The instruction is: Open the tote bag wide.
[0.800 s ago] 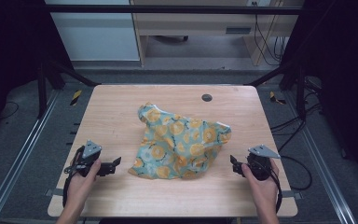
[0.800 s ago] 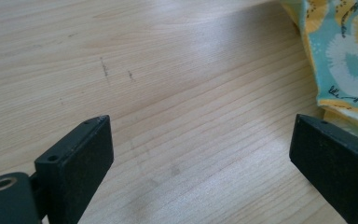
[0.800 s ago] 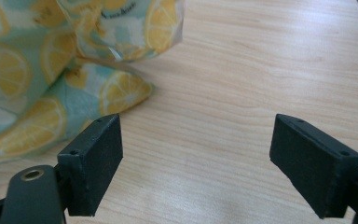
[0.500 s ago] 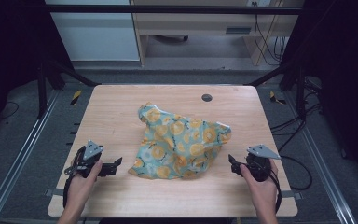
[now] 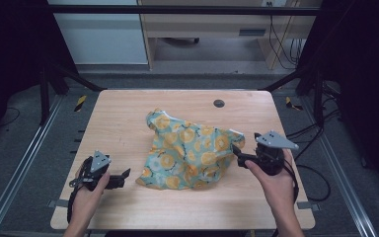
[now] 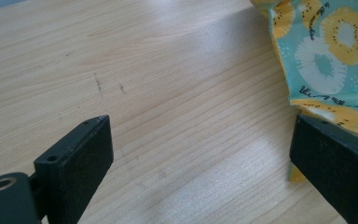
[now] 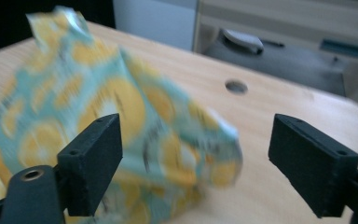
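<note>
Nearest the person, at the worktop's near-left, the left tongs sit low w/ jaws apart, nothing between them; in the left gripper view they frame bare wood, w/ the cloth's near-left corner just beside one jaw. Whether that jaw touches the fabric can't be told.

Over on the right, a bit farther in, the right tongs are also apart, unclamped, pointing at the cloth's right edge. The right gripper view shows a raised fold between the jaws, blurred, pads not pressing on it.

Mid-worktop lies the cloth: teal w/ yellow-orange rings, crumpled, bunched into a peak toward the far-left, lower and wider toward the near side. It's between the two tongs.

Step in hand, as I judge it: take hold of two edges to spread or flatten the cloth. To do it well:
- left tongs slide under the near-left corner, one layer only
- right tongs close on the outer hem, not the bunched fold
- grip both sides before pulling, then draw apart evenly, low to the wood

Farthest back, a small round hole sits near the far edge, well apart from the cloth.
</note>
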`<move>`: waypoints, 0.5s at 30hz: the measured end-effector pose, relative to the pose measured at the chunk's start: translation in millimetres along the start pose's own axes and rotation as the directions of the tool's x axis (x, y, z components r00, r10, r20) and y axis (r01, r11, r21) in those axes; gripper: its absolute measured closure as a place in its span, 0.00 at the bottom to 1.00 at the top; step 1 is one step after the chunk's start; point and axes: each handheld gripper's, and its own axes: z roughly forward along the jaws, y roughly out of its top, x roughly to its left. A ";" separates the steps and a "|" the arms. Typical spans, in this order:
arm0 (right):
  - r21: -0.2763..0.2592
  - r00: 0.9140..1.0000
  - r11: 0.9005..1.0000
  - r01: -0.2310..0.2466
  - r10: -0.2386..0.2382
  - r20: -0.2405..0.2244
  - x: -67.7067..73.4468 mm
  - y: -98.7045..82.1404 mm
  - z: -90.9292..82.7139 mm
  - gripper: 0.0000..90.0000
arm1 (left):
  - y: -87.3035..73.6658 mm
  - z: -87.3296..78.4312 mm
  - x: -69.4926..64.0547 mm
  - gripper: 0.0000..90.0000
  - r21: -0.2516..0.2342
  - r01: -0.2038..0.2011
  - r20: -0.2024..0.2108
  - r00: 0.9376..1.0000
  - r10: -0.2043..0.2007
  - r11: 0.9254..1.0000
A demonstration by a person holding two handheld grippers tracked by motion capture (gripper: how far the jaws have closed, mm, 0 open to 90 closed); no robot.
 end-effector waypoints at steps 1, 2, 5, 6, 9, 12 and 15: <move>-0.005 1.000 1.000 0.014 -0.014 -0.013 0.3 8.6 -0.4 0.21 | 0.0 0.0 0.0 0.06 0.000 0.000 0.000 1.000 0.000 1.000; -0.007 0.999 1.000 0.016 -0.017 -0.032 1.0 16.6 0.0 0.21 | 0.1 0.1 0.4 0.06 0.006 -0.006 0.001 1.000 0.006 1.000; 0.002 0.996 1.000 0.022 -0.022 -0.087 3.1 36.7 6.0 0.21 | 0.2 1.1 0.2 0.06 0.005 -0.004 0.002 1.000 0.004 1.000; 0.007 0.995 1.000 0.030 -0.029 -0.095 4.2 42.2 9.2 0.21 | 0.2 1.0 0.4 0.06 0.005 -0.004 0.001 1.000 0.004 1.000; 0.025 0.992 0.998 0.052 -0.048 -0.119 8.3 55.3 21.3 0.23 | 0.0 0.7 1.3 0.06 0.013 -0.010 0.003 1.000 0.010 1.000; 0.041 0.988 0.998 0.041 -0.034 -0.149 9.5 63.4 37.9 0.24 | -0.4 0.9 1.6 0.06 0.010 -0.007 -0.002 1.000 0.007 1.000; 0.070 0.982 0.997 0.015 -0.001 -0.190 10.6 65.2 55.4 0.23 | -0.9 0.9 2.9 0.06 0.011 -0.001 -0.004 1.000 0.001 1.000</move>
